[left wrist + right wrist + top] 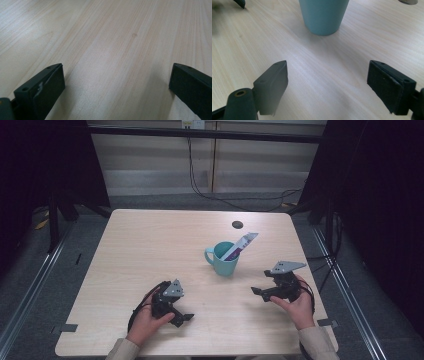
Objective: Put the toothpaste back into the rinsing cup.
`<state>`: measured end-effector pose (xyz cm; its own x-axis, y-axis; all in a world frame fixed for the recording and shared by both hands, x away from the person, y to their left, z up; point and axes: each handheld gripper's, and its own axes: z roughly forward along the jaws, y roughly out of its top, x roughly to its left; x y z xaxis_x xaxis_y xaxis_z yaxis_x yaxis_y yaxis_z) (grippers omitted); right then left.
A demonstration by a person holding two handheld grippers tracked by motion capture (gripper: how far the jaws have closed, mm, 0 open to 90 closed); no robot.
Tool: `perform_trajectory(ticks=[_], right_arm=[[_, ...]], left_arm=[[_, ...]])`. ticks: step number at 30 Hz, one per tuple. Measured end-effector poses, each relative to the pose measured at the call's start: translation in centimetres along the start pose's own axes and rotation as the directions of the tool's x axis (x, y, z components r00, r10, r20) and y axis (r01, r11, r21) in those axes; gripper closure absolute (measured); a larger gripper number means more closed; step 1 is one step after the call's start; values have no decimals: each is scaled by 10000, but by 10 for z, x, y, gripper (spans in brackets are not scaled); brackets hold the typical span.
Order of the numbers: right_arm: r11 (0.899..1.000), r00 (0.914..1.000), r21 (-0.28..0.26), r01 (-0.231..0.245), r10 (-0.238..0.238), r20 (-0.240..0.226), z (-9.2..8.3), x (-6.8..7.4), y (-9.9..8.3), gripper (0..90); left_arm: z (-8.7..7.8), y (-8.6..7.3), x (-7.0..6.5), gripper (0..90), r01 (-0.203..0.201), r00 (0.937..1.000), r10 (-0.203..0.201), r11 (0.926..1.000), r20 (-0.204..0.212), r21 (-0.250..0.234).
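From the high view you can see the whole light wooden table (150, 250), with a teal mug (223, 259) standing a bit right of the middle. A flat white and purple packet (241, 245) sticks out of the mug and leans toward the far right. The mug's handle points left. A small dark round spot (237, 224) sits on the table behind the mug.

The left gripper (186, 318) rests near the front edge, held in the person's left hand (147, 320), well apart from the mug. The right gripper (258, 293) is held in the right hand (295, 302), near the mug on its right and nearer side.

The right gripper view shows the mug (323, 15) up close: smooth, plain teal, narrower at the bottom, standing upright on the wood. Its top and the packet are cut off there. The right gripper (327, 82) has its jaws wide apart with nothing between them.

The left gripper view shows bare wood grain. The left gripper (117, 82) also has its jaws spread wide and holds nothing.
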<state>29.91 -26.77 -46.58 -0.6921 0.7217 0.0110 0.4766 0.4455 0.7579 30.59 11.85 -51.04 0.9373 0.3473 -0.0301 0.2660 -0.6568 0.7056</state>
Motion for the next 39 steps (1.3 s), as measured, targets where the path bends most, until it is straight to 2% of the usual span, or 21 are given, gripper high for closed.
perform_trajectory(ticks=[6,18,39], right_arm=[[10000,9998,80,-28,27,177,-2,0,-11,165],[9992,9991,175,-346,342,231,-2,2,-34,164],[9972,9979,587,-471,444,469,6,4,-51,156]], left_arm=[[0,0,0,0,0,10000,0,10000,4,-2],[0,0,0,0,-4,10000,4,10000,-1,-8],[0,0,0,0,-39,10000,39,10000,5,28]])
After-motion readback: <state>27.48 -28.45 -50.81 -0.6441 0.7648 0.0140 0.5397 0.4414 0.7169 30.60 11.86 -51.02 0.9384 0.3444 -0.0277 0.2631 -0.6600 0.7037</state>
